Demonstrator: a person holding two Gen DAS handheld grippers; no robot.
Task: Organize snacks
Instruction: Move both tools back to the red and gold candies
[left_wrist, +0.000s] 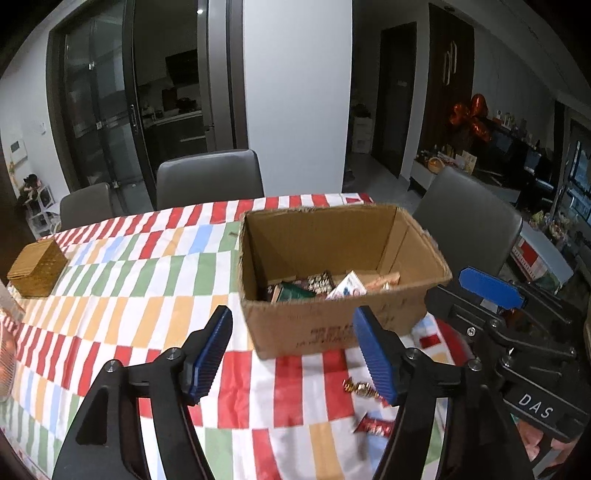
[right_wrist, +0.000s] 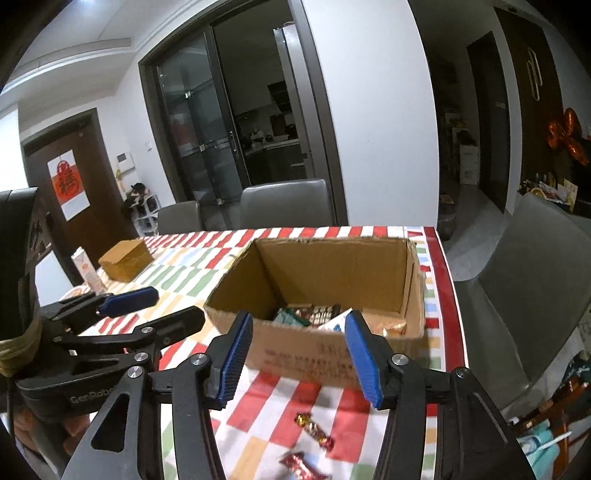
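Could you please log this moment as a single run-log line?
left gripper: open, empty | right gripper: open, empty | cardboard box: holds snacks | two wrapped candies: on tablecloth, near box

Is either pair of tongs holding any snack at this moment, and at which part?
Nothing is held. The left tongs and the right tongs both stand open, with no snack between their pads.

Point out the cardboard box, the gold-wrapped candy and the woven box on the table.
cardboard box (left_wrist: 325, 325): left wrist view, near outer wall.
gold-wrapped candy (right_wrist: 314, 428): right wrist view, middle of the wrapper.
woven box (left_wrist: 37, 266): left wrist view, its lid.
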